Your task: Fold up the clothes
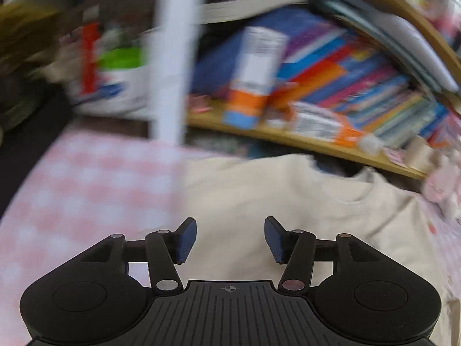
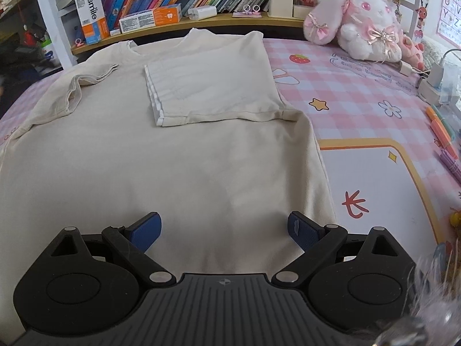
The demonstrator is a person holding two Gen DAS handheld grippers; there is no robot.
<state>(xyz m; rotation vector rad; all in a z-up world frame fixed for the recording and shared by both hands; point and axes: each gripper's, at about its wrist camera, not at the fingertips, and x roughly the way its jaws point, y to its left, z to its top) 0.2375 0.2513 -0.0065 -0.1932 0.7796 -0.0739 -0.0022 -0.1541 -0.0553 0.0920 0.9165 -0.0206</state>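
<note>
We see the pink checked bench point(image 2: 360, 92) carrying the cream T-shirt point(image 2: 173, 158), spread flat with its right sleeve point(image 2: 213, 86) folded inward toward twelve o'clock. Our right tool point(image 2: 224, 230) gapes wide and empty; our left tool point(image 1: 230, 239) stands moderately apart, empty. A careless pinch could drag that sleeve loose.

The left gripper point(image 1: 230, 239) has a black body with a ribbed grey plate, and a small crosshair mark sits in the middle of that plate's top edge. Beside the plate are two round black discs, and thin black arms with shiny silver screws reach out to blue pads point(image 1: 187, 240). The right gripper point(image 2: 224, 232) looks the same, with blue pads point(image 2: 148, 230).
</note>
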